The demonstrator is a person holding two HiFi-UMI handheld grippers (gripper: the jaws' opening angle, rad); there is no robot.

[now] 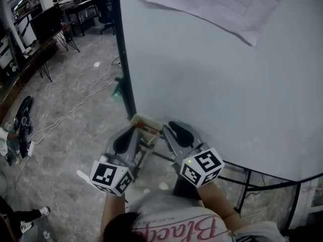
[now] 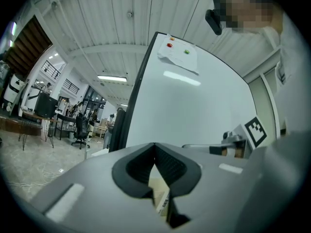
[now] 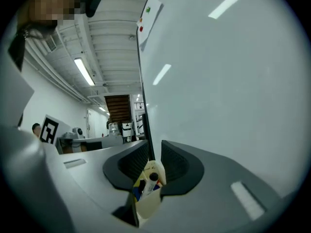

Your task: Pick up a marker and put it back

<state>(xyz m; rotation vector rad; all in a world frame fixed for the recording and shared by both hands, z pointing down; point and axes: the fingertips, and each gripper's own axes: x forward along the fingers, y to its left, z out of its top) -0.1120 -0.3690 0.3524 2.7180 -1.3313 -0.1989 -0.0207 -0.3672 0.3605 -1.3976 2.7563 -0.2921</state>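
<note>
A cream marker holder hangs at the whiteboard's lower left corner. In the right gripper view the holder sits just past the jaws, with a black-capped marker and other coloured markers standing in it. My right gripper has its jaws a narrow gap apart, and the pads press on nothing I can see. My left gripper has its jaw tips meeting, with the cream holder showing below them. In the head view both grippers, left and right, point at the holder from either side.
The whiteboard's black frame edge runs down to the holder. A sheet of paper is pinned at the top of the board. White cables lie on the tiled floor to the left, and a metal stand sits at the lower right.
</note>
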